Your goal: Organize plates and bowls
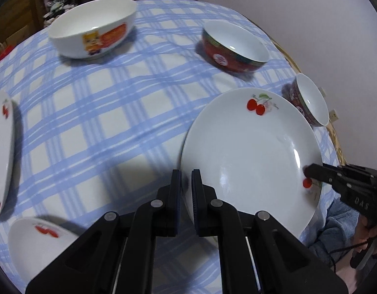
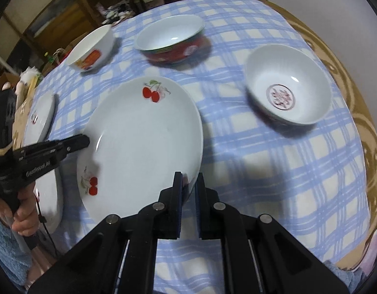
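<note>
A white cherry plate (image 1: 249, 156) (image 2: 144, 142) is held above the blue checked tablecloth (image 1: 102, 112) by both grippers. My left gripper (image 1: 186, 178) is shut on the plate's left rim; it shows in the right wrist view (image 2: 87, 140). My right gripper (image 2: 188, 183) is shut on the plate's right rim; it shows in the left wrist view (image 1: 308, 171). Two more cherry plates lie at the left, one far (image 1: 1, 152) and one near (image 1: 39, 242). A white cartoon bowl (image 1: 95, 27) (image 2: 93, 49), a red bowl (image 1: 235, 46) (image 2: 171, 41) and a small patterned bowl (image 1: 311, 100) (image 2: 288, 90) stand on the cloth.
The round table has a woven rim (image 2: 359, 112) at the right, with a white wall behind. Dark wooden shelves (image 2: 90, 2) stand beyond the far edge. The person's blue sleeve (image 2: 7, 252) is at the near left.
</note>
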{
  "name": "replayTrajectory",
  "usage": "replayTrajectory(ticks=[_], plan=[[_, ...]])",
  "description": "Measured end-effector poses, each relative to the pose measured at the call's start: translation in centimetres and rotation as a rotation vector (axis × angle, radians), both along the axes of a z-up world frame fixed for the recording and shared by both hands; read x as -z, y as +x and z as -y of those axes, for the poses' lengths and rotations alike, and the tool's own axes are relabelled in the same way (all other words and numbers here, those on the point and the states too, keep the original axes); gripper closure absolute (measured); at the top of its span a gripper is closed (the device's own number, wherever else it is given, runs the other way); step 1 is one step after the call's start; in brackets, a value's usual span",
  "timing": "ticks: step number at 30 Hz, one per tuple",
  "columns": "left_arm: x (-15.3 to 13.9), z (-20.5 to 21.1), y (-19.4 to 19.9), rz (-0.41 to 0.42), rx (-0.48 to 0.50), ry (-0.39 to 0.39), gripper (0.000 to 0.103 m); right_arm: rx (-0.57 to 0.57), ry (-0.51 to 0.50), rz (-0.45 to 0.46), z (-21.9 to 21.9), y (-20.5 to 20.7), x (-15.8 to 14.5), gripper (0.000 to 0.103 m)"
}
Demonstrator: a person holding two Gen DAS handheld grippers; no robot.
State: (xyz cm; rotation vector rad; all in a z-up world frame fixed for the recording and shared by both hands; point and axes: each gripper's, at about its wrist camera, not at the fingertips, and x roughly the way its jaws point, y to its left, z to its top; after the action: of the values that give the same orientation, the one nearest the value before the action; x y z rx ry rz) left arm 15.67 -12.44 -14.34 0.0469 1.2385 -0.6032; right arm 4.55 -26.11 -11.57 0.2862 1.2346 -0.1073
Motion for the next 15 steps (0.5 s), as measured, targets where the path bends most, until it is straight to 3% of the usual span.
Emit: replayTrajectory(ticks=[6,15], plan=[[0.2,0.3,-0.2,-0.005,0.02,0.01,0.095,0.008,-0.018,-0.058,0.0,-0.2,1.4,0.092],[0.4,0.6,-0.5,0.001,0.025,0.041,0.093,0.059,0.007,-0.056,0.3,-0.5,1.5,0.093]])
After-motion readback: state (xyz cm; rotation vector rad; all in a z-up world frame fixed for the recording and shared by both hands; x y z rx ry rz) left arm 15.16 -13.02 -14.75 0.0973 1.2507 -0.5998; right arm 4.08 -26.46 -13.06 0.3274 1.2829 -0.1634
